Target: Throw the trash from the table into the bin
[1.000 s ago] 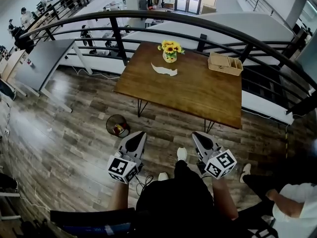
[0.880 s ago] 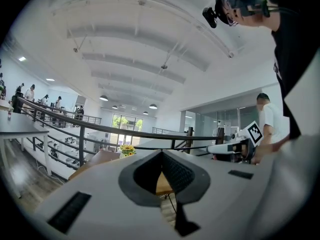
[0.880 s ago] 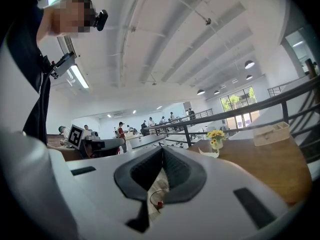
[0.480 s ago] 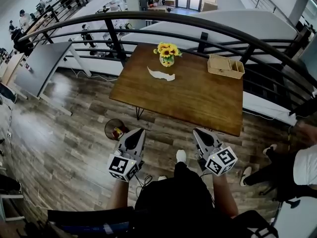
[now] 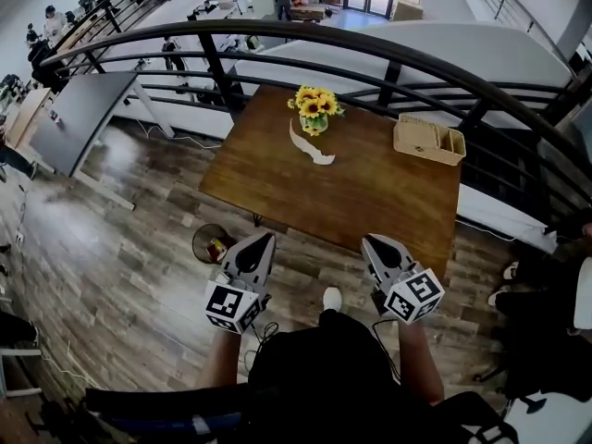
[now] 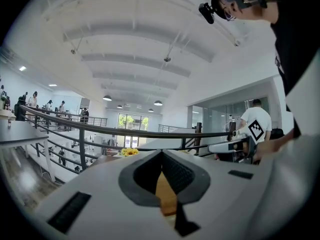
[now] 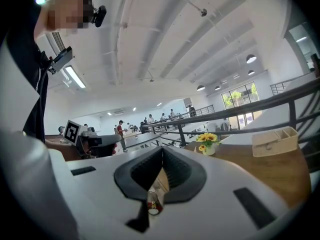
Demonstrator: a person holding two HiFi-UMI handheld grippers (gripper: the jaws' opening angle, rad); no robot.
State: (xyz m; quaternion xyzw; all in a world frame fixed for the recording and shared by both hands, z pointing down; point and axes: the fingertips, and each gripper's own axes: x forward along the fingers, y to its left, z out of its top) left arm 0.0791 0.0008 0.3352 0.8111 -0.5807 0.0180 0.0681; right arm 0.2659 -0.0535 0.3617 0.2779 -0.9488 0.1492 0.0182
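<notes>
Trash, a crumpled white paper strip, lies on the desk just in front of the sunflower vase, well apart from both tools and not yet picked up. The left hand-held gripper and right hand-held gripper hover at the desk's near edge, jaws closed on nothing, probably carried shut for the approach. The bin stands on the floor beside the near left corner, handy for the drop.

bin contents too small to tell, bystander cut by edge
</notes>
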